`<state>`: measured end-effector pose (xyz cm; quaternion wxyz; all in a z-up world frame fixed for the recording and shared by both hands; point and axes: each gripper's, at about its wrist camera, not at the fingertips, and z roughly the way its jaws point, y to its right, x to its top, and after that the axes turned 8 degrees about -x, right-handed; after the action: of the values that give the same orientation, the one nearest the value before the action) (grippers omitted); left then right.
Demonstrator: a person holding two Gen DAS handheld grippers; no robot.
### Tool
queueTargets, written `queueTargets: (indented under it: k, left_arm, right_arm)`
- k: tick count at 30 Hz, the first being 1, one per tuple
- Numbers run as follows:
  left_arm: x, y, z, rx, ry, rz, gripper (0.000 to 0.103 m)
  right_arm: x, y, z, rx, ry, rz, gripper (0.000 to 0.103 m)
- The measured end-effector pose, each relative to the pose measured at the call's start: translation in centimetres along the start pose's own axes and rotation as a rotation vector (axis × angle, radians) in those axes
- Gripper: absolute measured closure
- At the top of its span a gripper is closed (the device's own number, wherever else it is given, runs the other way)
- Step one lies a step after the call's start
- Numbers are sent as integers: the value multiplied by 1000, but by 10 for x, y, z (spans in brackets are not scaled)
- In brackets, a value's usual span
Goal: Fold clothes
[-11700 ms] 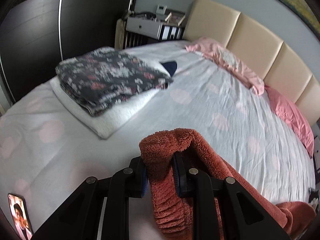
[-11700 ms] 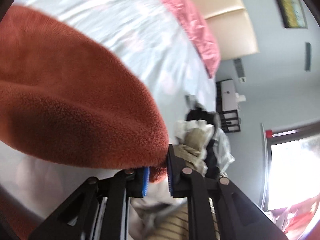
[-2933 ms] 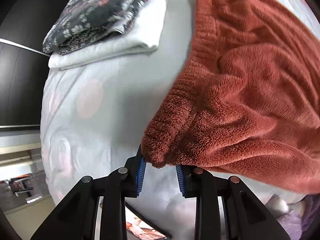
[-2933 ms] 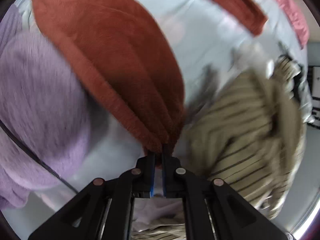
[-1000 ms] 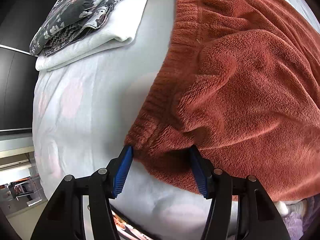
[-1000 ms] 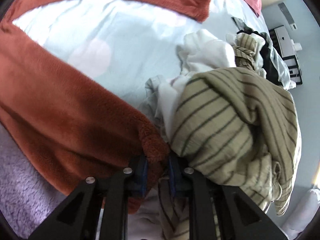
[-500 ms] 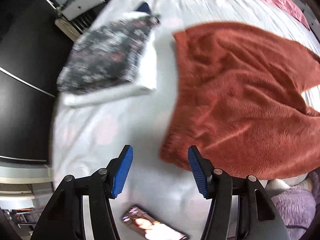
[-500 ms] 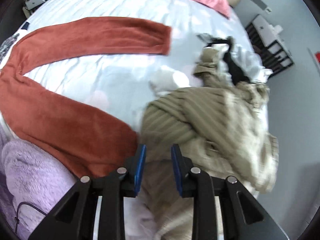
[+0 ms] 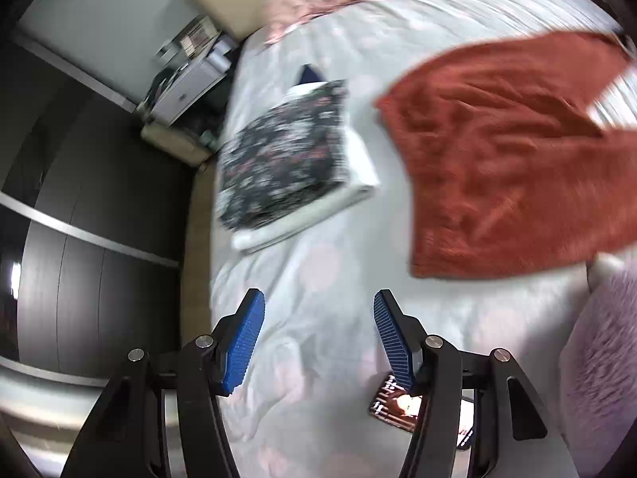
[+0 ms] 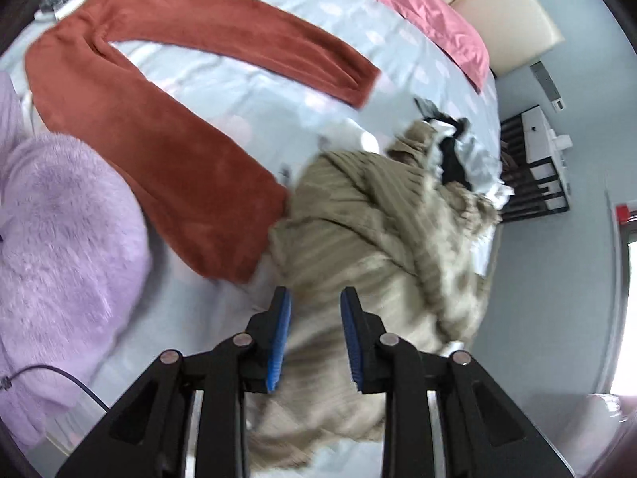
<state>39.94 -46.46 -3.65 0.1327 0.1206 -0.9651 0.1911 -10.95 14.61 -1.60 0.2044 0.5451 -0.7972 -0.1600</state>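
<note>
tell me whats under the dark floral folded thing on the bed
The floral folded garment lies on a folded white towel or blanket, which rests on the bedsheet. Anything between those layers is hidden.

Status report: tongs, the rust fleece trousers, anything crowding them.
Left tongs open, empty. Right tongs open, empty. Rust trousers spread flat, legs apart. Striped olive garment butts one cuff.

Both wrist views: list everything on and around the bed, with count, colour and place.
fleece pants: 1, rust red, spread flat mid-bed, legs apart
folded stack: 1, dark floral on white, left of the pants
striped garment: 1, olive, crumpled pile at the bed's right side
fuzzy fabric: 1, lilac, near edge
pillows: pink, by the headboard
phone: 1, screen lit, near edge
bedsheet: 1, pale, dotted
left gripper: open, empty
right gripper: open, empty
</note>
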Motion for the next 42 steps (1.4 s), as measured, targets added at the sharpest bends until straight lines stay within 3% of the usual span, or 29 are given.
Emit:
queueTargets:
  k: [4, 6, 10, 14, 15, 18, 19, 27, 33, 38, 42]
  left_arm:
    - [-9, 19, 33, -14, 23, 155, 44]
    - [-11, 9, 62, -8, 12, 215, 44]
    - [8, 19, 107, -22, -5, 305, 44]
    - [15, 42, 132, -41, -34, 361, 44]
    - [15, 47, 135, -39, -44, 374, 44]
    - [17, 63, 146, -34, -75, 412, 44]
    - [17, 68, 150, -33, -85, 425, 44]
    - [22, 101, 173, 15, -150, 514, 43]
    - [23, 101, 164, 50, -131, 533, 39]
    - [15, 105, 157, 75, -102, 578, 38]
    - [12, 116, 163, 107, -68, 619, 38]
  right_arm:
    - [-7, -18, 23, 11, 37, 55, 77]
    - [-10, -23, 30, 22, 54, 86, 77]
    - [-16, -41, 39, 54, 101, 107, 77]
    - [-19, -53, 55, 79, 72, 124, 77]
    - [-20, -60, 57, 70, 73, 95, 76]
    - [-22, -79, 65, 44, 77, 9, 58]
    - [-23, -86, 67, 35, 78, -20, 56]
    - [-29, -138, 87, -36, 88, -250, 56]
    - [-27, -164, 111, -136, 84, -405, 56]
    - [-17, -173, 129, -162, 103, -419, 60]
    - [-7, -171, 136, -172, 87, -393, 87]
